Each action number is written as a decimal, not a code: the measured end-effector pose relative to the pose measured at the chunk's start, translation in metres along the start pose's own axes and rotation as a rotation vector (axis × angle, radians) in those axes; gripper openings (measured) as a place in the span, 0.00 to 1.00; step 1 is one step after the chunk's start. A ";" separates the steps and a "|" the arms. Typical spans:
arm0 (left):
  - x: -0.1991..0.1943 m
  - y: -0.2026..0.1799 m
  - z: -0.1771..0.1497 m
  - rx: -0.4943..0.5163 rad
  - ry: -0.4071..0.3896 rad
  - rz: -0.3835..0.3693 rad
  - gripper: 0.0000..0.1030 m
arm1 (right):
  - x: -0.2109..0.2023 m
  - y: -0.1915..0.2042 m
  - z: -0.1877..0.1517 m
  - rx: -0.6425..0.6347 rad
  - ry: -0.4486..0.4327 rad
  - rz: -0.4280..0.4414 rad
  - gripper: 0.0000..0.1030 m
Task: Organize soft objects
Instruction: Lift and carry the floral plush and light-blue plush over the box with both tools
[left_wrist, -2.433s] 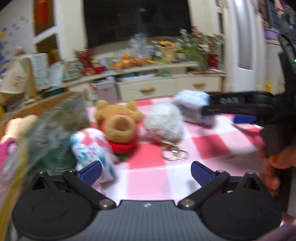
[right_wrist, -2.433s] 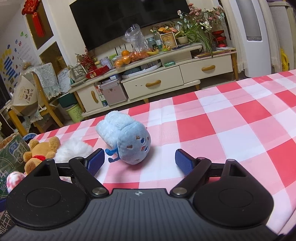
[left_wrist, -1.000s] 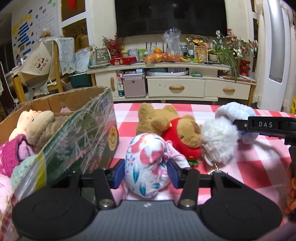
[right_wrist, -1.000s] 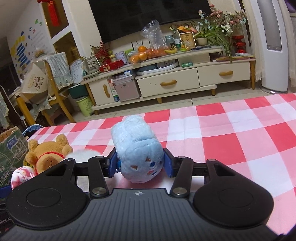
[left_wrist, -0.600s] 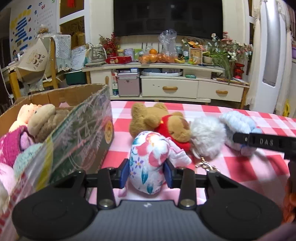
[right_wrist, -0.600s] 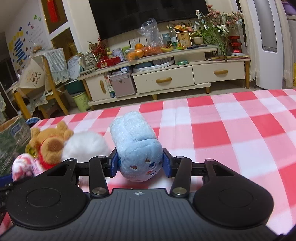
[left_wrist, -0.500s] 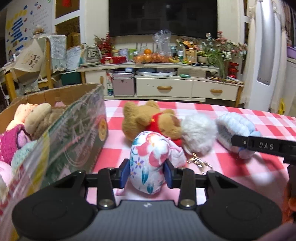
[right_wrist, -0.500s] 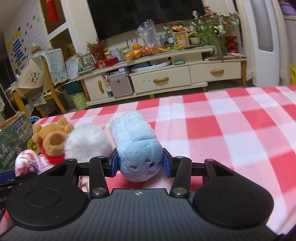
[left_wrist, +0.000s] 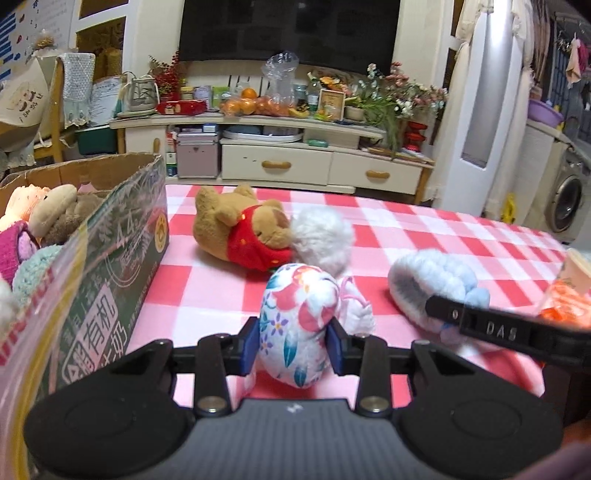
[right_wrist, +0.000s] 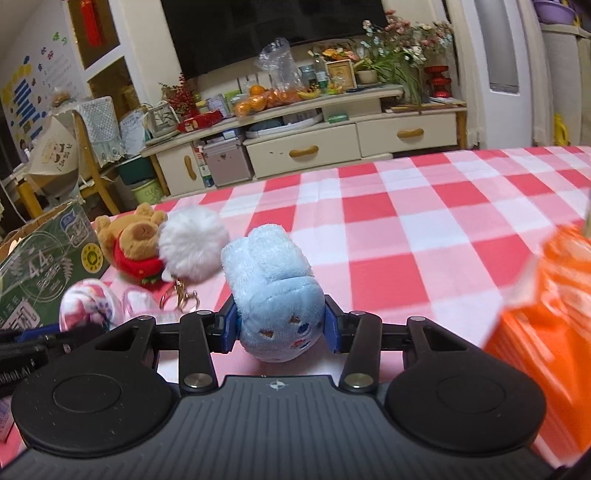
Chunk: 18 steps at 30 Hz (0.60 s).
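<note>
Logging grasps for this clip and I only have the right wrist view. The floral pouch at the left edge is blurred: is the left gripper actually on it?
Observer: Yes, the left gripper is shut on the floral pouch.
Operator: Anything in the cardboard box?
Observer: The cardboard box already holds several plush toys.
Operator: Is the bear free?
Observer: The bear lies ungripped against the white pompom.

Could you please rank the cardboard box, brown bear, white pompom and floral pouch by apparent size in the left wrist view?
1. cardboard box
2. brown bear
3. floral pouch and white pompom: similar; the pouch is nearer, so unsure.
</note>
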<state>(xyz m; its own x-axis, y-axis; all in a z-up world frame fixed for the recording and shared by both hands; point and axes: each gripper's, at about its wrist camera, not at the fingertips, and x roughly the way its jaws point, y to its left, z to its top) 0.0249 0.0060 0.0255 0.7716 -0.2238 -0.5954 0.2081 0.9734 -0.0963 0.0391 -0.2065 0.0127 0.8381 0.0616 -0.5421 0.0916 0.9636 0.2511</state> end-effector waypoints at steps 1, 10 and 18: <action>-0.003 0.000 0.001 -0.003 -0.002 -0.012 0.35 | -0.004 -0.002 -0.002 0.008 0.001 -0.006 0.54; -0.035 0.006 0.012 -0.025 -0.043 -0.111 0.35 | -0.048 -0.003 -0.022 0.028 -0.003 -0.020 0.54; -0.060 0.015 0.022 -0.016 -0.100 -0.100 0.35 | -0.072 0.012 -0.031 -0.002 -0.002 -0.025 0.54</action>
<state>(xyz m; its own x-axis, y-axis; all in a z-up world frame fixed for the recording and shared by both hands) -0.0050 0.0326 0.0769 0.8036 -0.3228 -0.5001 0.2778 0.9464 -0.1645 -0.0371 -0.1910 0.0297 0.8368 0.0369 -0.5462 0.1111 0.9655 0.2356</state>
